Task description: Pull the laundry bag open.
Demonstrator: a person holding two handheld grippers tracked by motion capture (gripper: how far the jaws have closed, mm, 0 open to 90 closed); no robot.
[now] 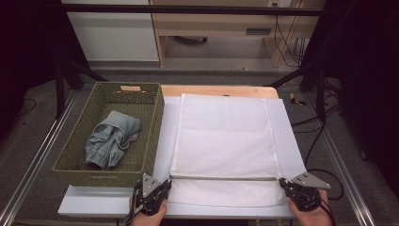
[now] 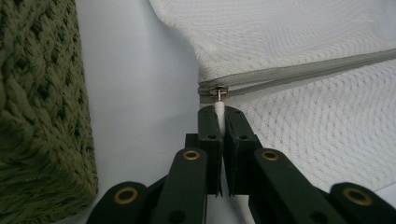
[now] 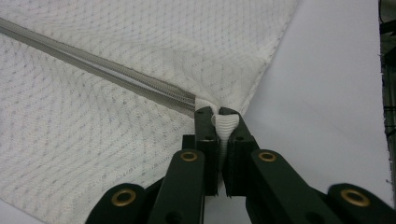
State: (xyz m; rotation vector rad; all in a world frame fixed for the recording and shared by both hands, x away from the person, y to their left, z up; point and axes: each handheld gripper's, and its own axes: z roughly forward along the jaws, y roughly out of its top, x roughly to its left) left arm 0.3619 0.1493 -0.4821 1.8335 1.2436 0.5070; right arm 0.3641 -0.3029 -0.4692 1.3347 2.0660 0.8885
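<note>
Lying flat on one pale, smooth table top, a single white mesh laundry bag forms a large rectangle of fine honeycomb weave. One grey zipper crosses it near the person's edge, its teeth closed along the whole visible run. Beside the bag, at the table's left, stands one rectangular olive-green woven basket with coarse plaited walls and a tan tag on its far rim; no writing on the tag can be read. Inside the basket lies one crumpled pale-blue denim garment. Two black two-jaw grippers sit at the zipper's ends. Left gripper: jaws pinched together on the small white zipper pull, which hangs from a metal slider. Right gripper: jaws clamped on a ribbed white fabric tab at the bag's corner, where the zipper stops.
</note>
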